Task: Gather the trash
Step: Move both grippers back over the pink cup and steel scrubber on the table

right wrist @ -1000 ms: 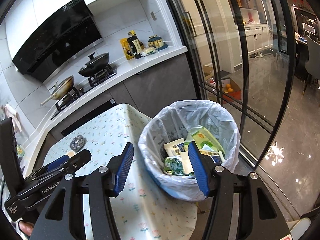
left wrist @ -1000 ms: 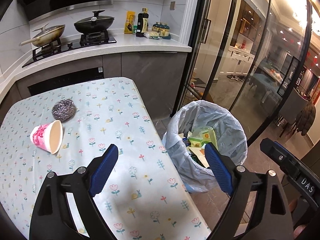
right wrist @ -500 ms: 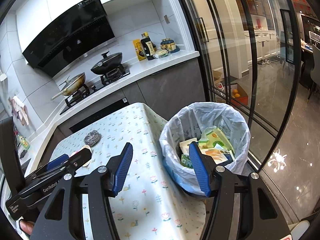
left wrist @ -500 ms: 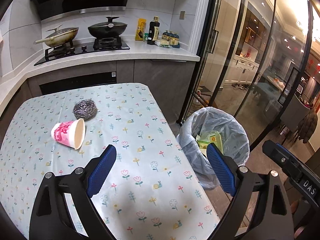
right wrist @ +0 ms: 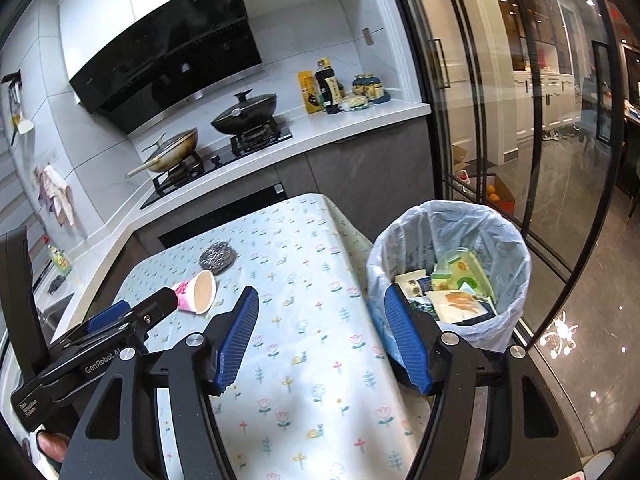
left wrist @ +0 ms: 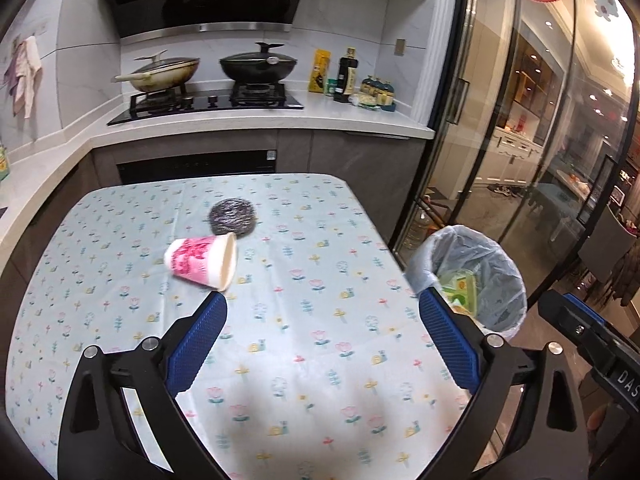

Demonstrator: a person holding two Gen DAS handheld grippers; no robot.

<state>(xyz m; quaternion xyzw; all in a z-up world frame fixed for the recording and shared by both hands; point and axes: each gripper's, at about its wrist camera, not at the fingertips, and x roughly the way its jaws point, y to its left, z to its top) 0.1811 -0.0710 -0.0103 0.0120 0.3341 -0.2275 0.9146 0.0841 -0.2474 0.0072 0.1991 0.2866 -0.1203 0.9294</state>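
A pink-and-white paper cup (left wrist: 202, 261) lies on its side on the flowered tablecloth (left wrist: 304, 320), a steel-wool scrubber (left wrist: 233, 216) just behind it. Both show in the right wrist view, the cup (right wrist: 198, 291) and the scrubber (right wrist: 217, 257). A bin lined with a pale bag (left wrist: 478, 280) stands off the table's right edge, holding several wrappers (right wrist: 456, 284). My left gripper (left wrist: 320, 340) is open and empty over the table, the cup ahead to its left. My right gripper (right wrist: 322, 336) is open and empty above the table's right edge beside the bin.
A counter (left wrist: 256, 120) with a gas hob, two pans (left wrist: 256, 65) and several bottles (left wrist: 346, 76) runs behind the table. Glass sliding doors (left wrist: 500, 140) stand to the right. The left gripper's body (right wrist: 92, 340) crosses the right wrist view at lower left.
Both grippers have pulled back and swung left, away from the bin and toward the table. The cup and scrubber now sit nearer the middle of both views. Both grippers stay open.
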